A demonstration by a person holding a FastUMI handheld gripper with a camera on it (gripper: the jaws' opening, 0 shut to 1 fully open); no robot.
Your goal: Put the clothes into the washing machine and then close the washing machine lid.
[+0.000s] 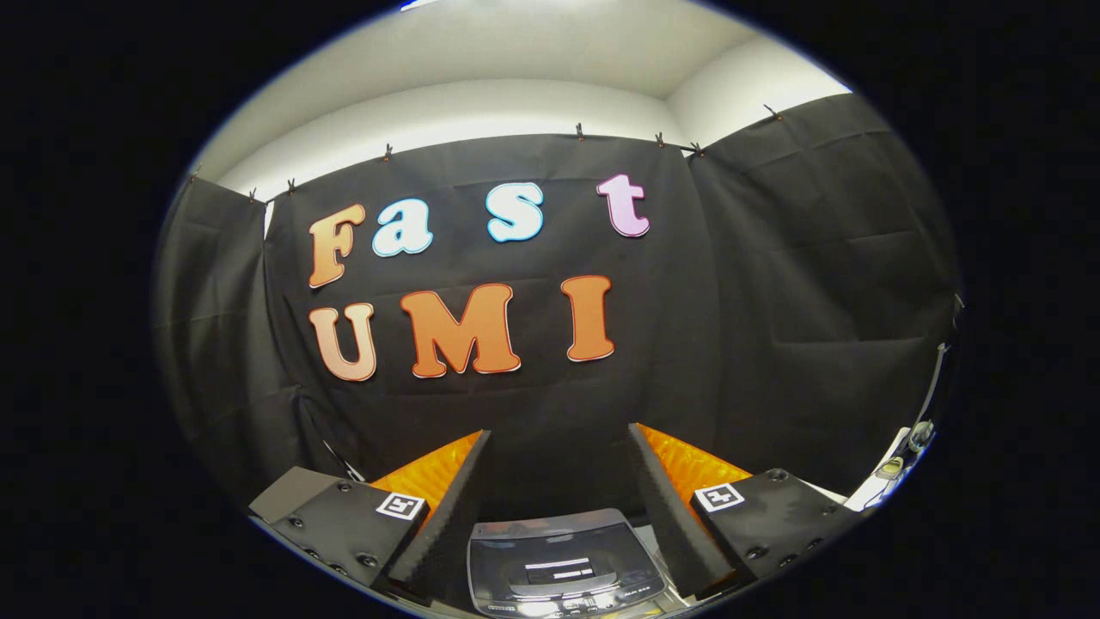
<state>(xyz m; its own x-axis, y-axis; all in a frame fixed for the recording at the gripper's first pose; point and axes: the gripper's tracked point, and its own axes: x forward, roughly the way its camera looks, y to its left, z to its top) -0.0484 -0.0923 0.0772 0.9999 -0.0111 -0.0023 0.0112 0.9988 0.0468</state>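
My gripper (pixel 559 443) is open, its two orange fingers with black ribbed pads (pixel 451 507) spread wide, nothing between them. It is held high and looks over the washing machine (pixel 563 566), a small grey unit whose dark glossy lid lies flat and shut, seen low between the fingers and just ahead of them. Its control strip runs along the near edge. I see no clothes from here.
The black cloth wall stands beyond the machine and wraps around both sides. A white surface (pixel 872 494) with small objects and a cable (pixel 932 391) lies off to the right of the right finger. A dark cable (pixel 331 447) hangs left of the left finger.
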